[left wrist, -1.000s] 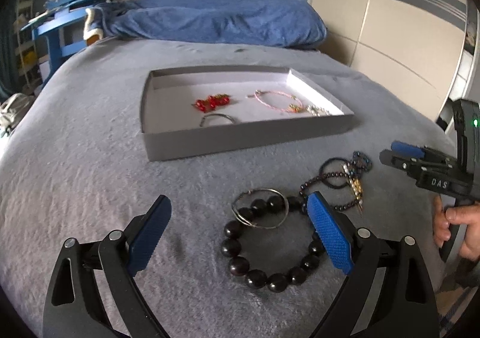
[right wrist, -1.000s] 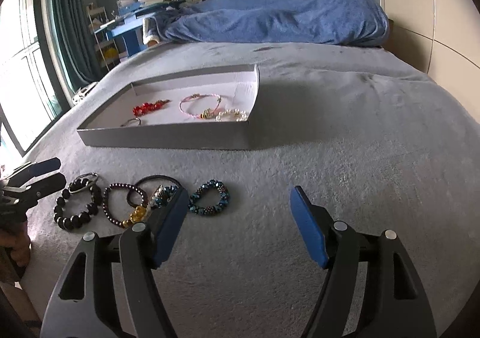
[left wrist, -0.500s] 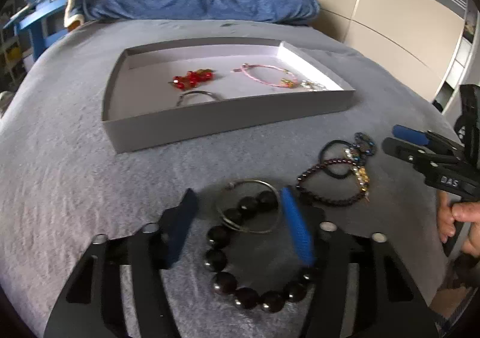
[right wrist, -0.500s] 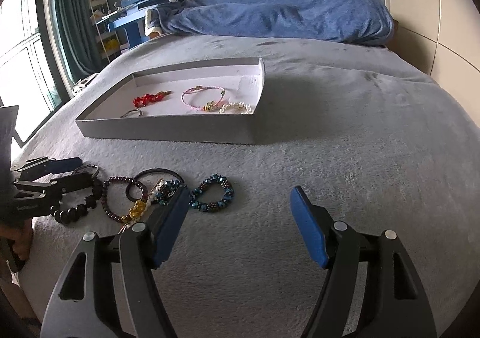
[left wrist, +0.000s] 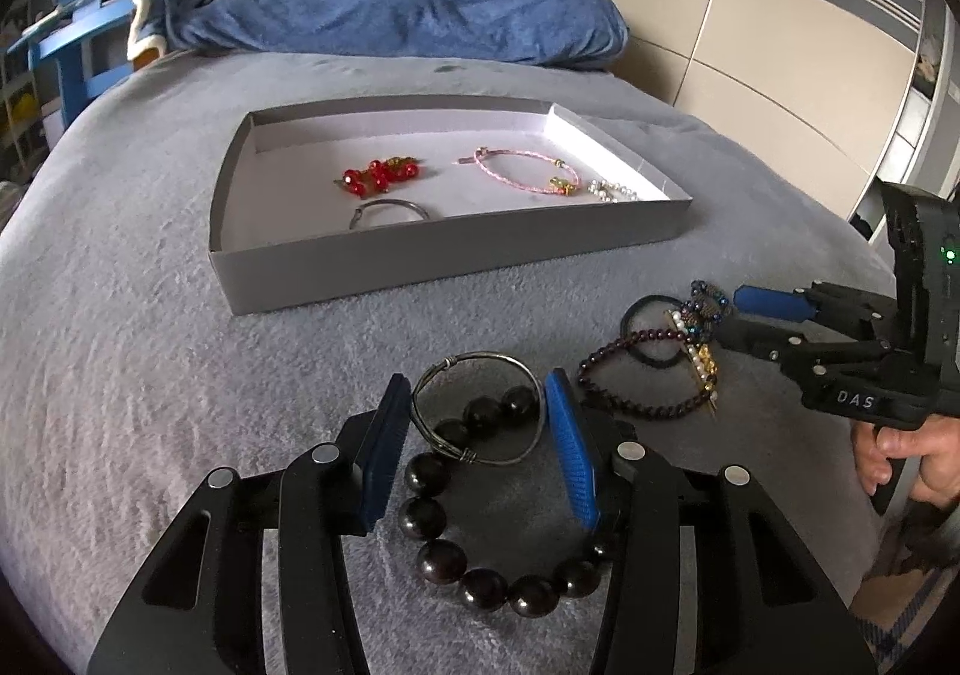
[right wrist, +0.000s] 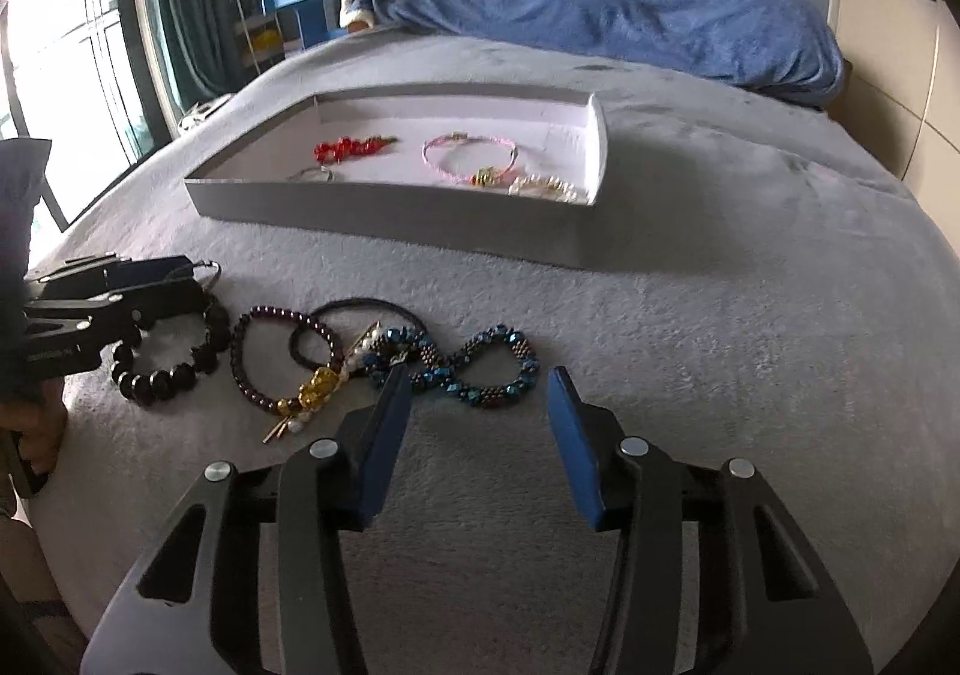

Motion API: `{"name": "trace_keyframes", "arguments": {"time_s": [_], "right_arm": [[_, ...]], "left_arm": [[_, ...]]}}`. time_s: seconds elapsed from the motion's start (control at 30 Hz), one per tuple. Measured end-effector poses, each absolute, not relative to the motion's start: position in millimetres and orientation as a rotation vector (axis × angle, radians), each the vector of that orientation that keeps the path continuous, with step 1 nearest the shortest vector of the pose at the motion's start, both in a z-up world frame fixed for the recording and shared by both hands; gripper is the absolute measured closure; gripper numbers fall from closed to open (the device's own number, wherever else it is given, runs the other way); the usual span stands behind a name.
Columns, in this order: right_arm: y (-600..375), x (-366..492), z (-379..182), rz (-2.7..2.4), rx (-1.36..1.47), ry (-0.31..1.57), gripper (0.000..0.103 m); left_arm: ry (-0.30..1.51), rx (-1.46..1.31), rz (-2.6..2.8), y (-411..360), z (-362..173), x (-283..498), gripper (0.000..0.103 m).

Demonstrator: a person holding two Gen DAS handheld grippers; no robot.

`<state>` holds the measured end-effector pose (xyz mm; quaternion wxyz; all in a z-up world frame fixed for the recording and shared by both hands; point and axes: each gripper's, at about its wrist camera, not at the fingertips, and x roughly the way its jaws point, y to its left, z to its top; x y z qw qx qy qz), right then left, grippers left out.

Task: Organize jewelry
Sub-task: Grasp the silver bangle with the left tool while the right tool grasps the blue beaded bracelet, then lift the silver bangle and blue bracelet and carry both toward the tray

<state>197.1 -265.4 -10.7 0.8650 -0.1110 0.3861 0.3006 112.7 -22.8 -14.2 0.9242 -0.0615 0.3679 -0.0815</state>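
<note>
On bed, before tray: left hand-held gripper just closing, pads touching wire bangle atop bead bracelet. Bangle light, springy, slippery; pinch across rim. Right hand-held gripper just narrowing, nothing gripped, near blue bracelet.
</note>
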Motion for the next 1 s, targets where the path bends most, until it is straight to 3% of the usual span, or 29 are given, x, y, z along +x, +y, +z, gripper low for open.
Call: {"name": "trace_keyframes", "arguments": {"time_s": [0.2,0.4,1.0], "right_arm": [[-253.7,202.6,-18.0,0.615,-0.280,0.824,0.056],[-256.6,200.7,-17.1,0.644,-0.266,0.815,0.089],[-299.6,206.9,0.9,0.580,-0.038,0.721,0.089]], "left_arm": [[0.769,-0.141,-0.169,-20.3,-16.3,116.2,0.055],[0.765,-0.152,-0.168,-18.4,-16.2,115.6,0.055],[0.760,-0.154,-0.165,-18.1,-15.5,114.5,0.055]]}}
